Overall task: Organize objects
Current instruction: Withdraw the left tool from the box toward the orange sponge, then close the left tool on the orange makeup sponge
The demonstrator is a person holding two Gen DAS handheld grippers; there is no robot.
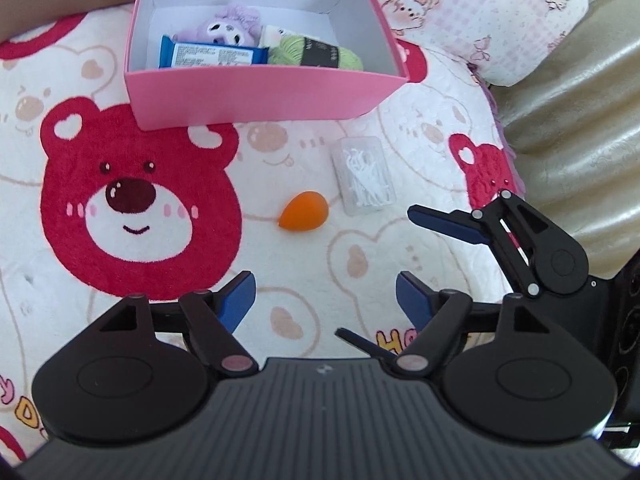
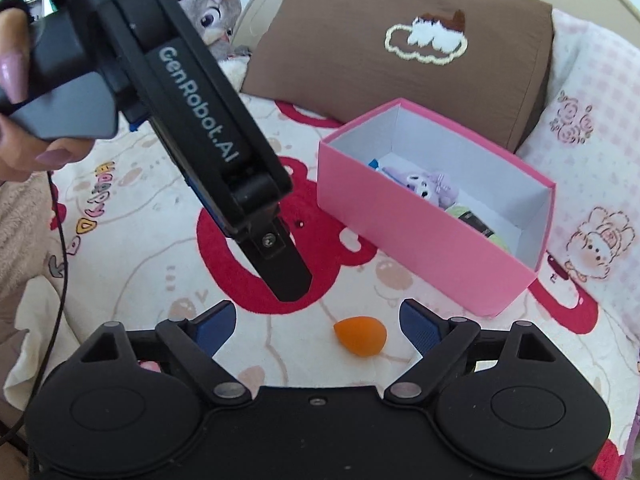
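The left hand-held gripper (image 1: 325, 300) hangs spread and empty over the bear-print blanket (image 1: 120, 280) on the bed; the right hand-held gripper (image 2: 318, 320) is likewise spread, holding nothing, with the orange sponge (image 2: 360, 335) lying just ahead between its fingers. Near the sponge lies a clear case of floss picks (image 1: 366, 176); beyond stands the pink box (image 1: 256, 96), holding a purple plush (image 1: 230, 28), a blue packet (image 1: 212, 55) and green yarn (image 1: 316, 54).

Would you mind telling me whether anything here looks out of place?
Two items lie loose on the blanket outside the pink box: an orange sponge and a clear case of floss picks. Nothing looks spilled or damaged.
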